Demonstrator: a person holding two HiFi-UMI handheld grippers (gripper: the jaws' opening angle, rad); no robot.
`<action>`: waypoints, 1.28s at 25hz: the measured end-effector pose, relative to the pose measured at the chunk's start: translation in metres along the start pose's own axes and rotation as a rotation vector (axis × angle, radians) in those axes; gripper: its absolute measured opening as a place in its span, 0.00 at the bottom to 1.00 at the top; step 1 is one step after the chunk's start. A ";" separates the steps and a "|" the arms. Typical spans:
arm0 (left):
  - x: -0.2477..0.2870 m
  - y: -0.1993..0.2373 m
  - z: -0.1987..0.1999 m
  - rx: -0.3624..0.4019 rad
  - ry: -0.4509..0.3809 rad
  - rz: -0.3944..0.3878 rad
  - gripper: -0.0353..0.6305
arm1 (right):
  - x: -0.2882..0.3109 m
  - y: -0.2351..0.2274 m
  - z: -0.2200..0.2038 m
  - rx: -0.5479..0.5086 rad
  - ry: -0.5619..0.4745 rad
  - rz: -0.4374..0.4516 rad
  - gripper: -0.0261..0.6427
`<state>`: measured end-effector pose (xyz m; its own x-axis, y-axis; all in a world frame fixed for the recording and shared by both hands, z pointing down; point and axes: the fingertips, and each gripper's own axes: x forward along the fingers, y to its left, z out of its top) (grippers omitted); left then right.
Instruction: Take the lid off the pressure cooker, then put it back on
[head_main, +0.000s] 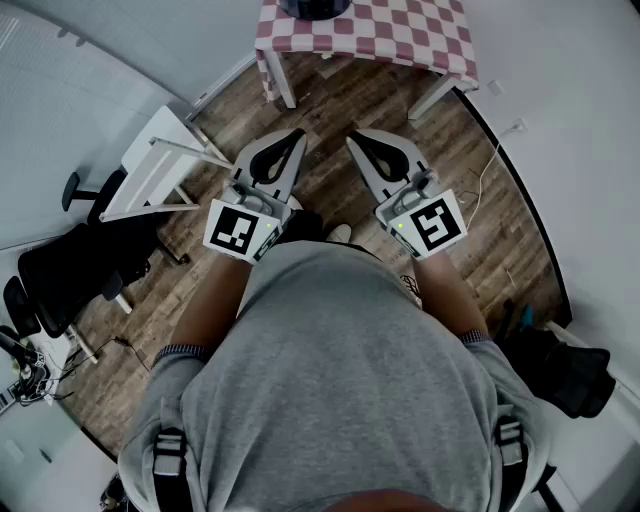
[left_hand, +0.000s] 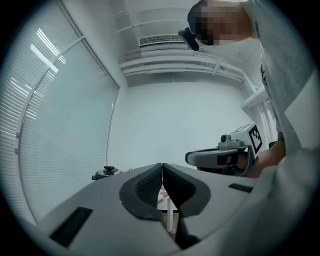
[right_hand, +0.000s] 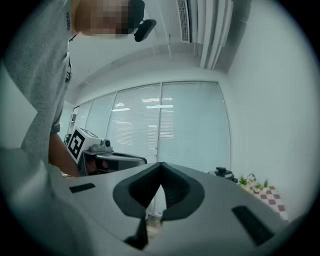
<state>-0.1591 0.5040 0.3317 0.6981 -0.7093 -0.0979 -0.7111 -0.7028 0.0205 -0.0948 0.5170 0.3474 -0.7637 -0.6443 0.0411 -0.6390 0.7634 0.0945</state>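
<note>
Work on the lid looks unstarted: pressure cooker sits, seemingly lidded, on the checked worktop well ahead, while left claw and right claw hover closed, empty.

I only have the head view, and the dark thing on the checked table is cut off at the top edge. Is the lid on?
Observer: The left gripper view shows the lid, knob up and seemingly in place. The pot under it is hidden.
Operator: Anything else on that table?
Observer: The right gripper view shows a small plant right of the lid, by the cloth.
Operator: Are the grippers holding anything?
Observer: No. Their own views show the left gripper and right gripper with jaws together and nothing between them.
</note>
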 end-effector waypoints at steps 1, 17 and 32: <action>-0.001 0.000 -0.001 0.006 0.003 0.007 0.08 | 0.000 0.001 0.001 0.005 -0.009 0.000 0.04; -0.006 -0.005 -0.011 -0.022 0.031 0.033 0.09 | -0.020 -0.008 -0.014 0.065 0.003 -0.021 0.05; 0.014 -0.014 -0.017 -0.023 0.061 -0.023 0.50 | -0.022 -0.019 -0.022 0.041 0.053 0.015 0.48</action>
<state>-0.1381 0.5031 0.3474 0.7182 -0.6948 -0.0375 -0.6936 -0.7192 0.0417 -0.0637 0.5153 0.3667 -0.7680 -0.6334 0.0948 -0.6315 0.7736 0.0526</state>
